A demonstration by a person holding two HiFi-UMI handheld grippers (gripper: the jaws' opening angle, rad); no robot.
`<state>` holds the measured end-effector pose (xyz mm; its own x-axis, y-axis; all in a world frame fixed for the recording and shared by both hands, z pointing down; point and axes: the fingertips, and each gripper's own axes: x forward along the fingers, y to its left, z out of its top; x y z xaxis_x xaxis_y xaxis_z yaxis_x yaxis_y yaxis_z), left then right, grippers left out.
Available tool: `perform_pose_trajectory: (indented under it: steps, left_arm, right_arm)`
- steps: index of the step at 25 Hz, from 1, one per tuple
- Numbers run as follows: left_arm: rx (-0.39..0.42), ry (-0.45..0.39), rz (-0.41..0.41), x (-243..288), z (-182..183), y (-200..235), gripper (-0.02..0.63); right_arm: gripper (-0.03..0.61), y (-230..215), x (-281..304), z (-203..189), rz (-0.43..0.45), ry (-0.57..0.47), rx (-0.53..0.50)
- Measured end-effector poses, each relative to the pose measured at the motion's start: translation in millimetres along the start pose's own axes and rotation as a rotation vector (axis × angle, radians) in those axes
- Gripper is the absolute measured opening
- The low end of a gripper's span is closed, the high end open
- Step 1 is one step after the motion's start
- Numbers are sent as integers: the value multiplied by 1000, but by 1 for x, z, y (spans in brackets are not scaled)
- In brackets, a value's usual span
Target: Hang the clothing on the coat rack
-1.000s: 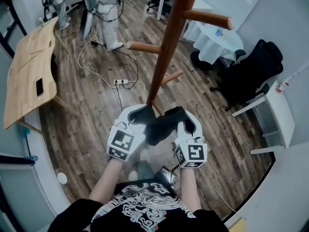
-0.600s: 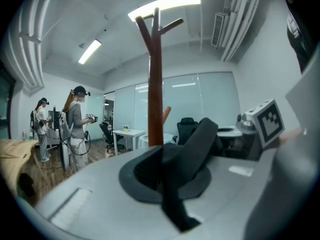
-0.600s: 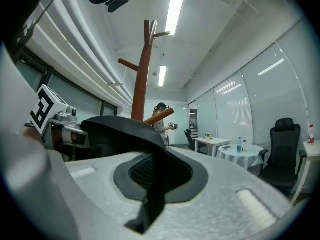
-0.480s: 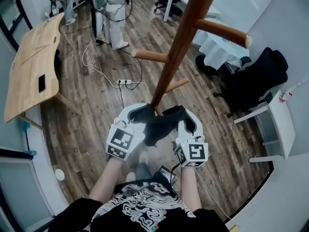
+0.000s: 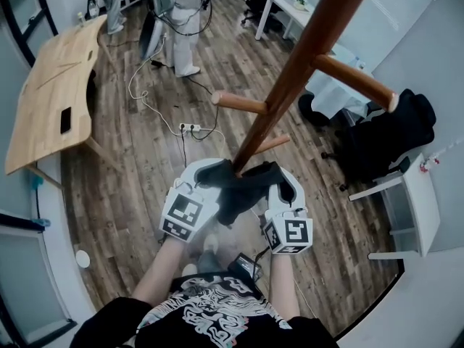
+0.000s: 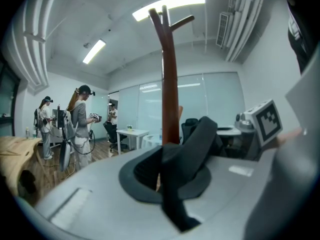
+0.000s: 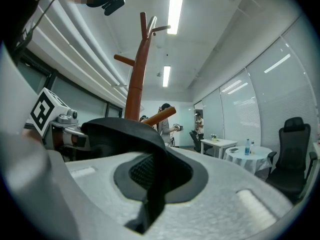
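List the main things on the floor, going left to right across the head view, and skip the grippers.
wooden desk → power strip → coat rack pole → black office chair. The standing person and the white table at the right overlap these, so they are left out.

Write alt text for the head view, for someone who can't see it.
Seen from above, a person holds a dark garment between the left gripper and right gripper, both shut on it, close to a wooden coat rack whose visible pegs are bare. A wooden desk stands at the left.
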<state>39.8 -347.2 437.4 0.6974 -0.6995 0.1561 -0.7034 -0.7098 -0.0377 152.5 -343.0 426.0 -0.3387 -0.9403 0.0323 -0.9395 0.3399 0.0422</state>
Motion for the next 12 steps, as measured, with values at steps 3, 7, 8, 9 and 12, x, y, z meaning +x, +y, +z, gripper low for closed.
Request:
perform_pose_trajectory:
  steps: [3, 7, 8, 9, 12]
  left_arm:
    - [-6, 14, 5, 2, -3, 4, -3]
    - [-14, 26, 13, 5, -8, 9, -3]
    - [-17, 30, 16, 5, -10, 11, -3]
    - [-21, 34, 19, 4, -12, 14, -3]
    - [-33, 50, 24, 5, -17, 19, -3]
  right_arm:
    - [15, 1, 6, -5, 11, 9, -6]
    - [15, 1, 14, -13, 31, 26, -3]
    - [15, 3, 18, -16, 37, 29, 0]
    - [15, 5, 21, -18, 45, 30, 3]
    - [15, 8, 29, -23, 67, 34, 9]
